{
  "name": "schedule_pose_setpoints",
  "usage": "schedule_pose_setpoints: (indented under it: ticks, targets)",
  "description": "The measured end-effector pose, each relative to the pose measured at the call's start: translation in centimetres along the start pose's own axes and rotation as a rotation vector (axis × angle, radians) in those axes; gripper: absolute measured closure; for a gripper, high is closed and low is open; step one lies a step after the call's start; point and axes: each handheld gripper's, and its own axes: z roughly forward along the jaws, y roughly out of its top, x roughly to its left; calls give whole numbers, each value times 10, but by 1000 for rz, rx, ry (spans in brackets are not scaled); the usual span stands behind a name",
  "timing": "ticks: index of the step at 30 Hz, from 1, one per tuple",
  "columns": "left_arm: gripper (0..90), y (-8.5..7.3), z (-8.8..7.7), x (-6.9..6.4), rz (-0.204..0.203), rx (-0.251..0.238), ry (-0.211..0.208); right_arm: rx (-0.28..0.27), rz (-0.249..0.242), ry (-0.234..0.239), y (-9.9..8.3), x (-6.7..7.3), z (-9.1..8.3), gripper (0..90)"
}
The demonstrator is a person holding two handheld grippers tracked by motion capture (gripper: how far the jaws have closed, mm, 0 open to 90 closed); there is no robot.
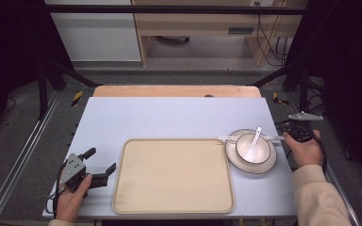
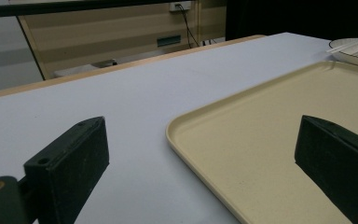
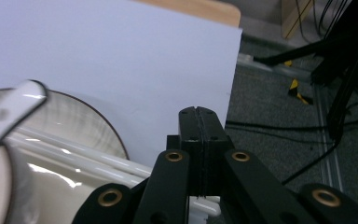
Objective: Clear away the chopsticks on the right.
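A white bowl [image 1: 262,151] stands on a dark-rimmed white plate [image 1: 264,168] right of the beige tray [image 1: 122,188]. A white spoon [image 1: 253,143] leans in the bowl, and white chopsticks [image 1: 231,137] lie across the plate's far side. My right gripper [image 1: 286,137] sits at their right end, by the table's right edge. In the right gripper view its jaws [image 3: 198,112] are pressed together with nothing between the tips, and the chopsticks [image 3: 74,154] run beneath them over the plate [image 3: 88,121]. My left gripper [image 1: 102,159] rests open left of the tray [image 2: 261,140], holding nothing.
The pale blue table top [image 1: 169,113] lies bare behind the tray. A wooden edge [image 1: 176,91] borders its far side. Dark frame bars and cables [image 3: 307,130] stand off the table's right edge, over grey floor.
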Motion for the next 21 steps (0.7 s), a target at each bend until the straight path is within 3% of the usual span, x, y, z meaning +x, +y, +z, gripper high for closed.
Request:
schedule_pose_setpoints:
  ticks: [4, 9, 15, 21]
  targets:
    - [28, -1, 0, 0, 1, 6, 1, 69, -8, 2, -1, -1, 19, 900]
    - [31, -1, -1, 1, -2, 6, 2, 153, -16, 9, -5, -3, 23, 900]
    - [33, -1, -1, 1, -3, 8, -1, 192, -33, 43, -16, -1, 9, 900]
    - [34, -1, 1, 0, 1, 15, -8, 179, -16, 54, -29, 4, -7, 900]
